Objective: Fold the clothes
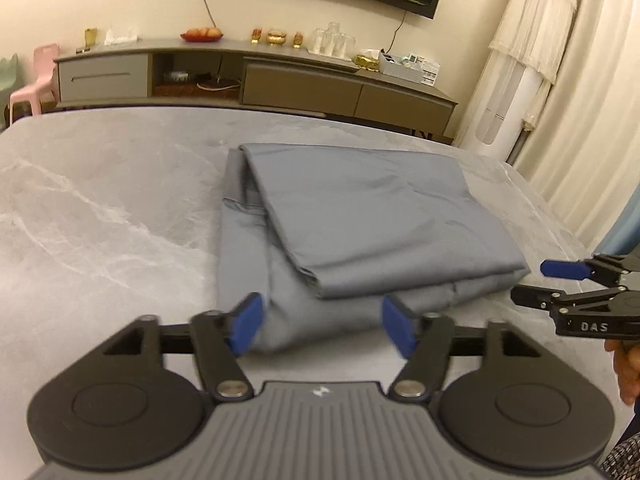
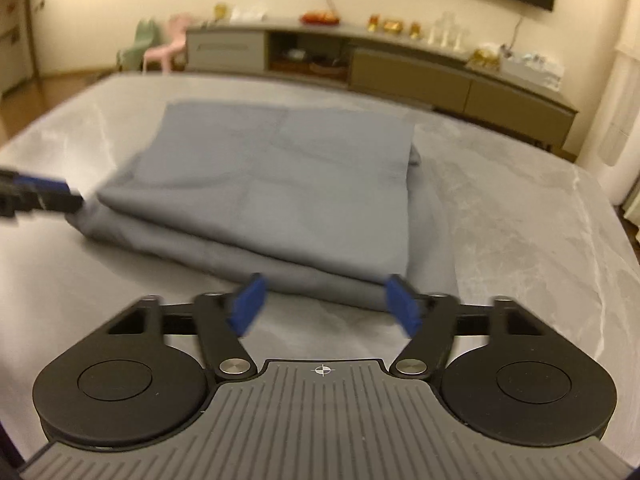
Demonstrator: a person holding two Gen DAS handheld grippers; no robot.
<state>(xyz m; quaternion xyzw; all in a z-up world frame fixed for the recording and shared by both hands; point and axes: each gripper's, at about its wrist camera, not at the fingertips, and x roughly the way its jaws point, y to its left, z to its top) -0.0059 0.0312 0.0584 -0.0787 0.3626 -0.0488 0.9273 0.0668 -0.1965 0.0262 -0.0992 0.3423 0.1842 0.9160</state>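
A grey-blue garment lies folded in layers on the grey marble table. My left gripper hovers at the garment's near left end, open, with the fabric's lower edge lying loose between the blue pads. At the right edge of this view, my right gripper stands open just off the garment's near right corner. In the right wrist view the garment fills the middle. There the right gripper is open at the near edge, and the left gripper shows blurred at the garment's left end.
A long grey-brown sideboard with glasses and ornaments runs behind the table. A pink chair stands at the far left, and a white curtain hangs at the right. A person's hand holds the right gripper.
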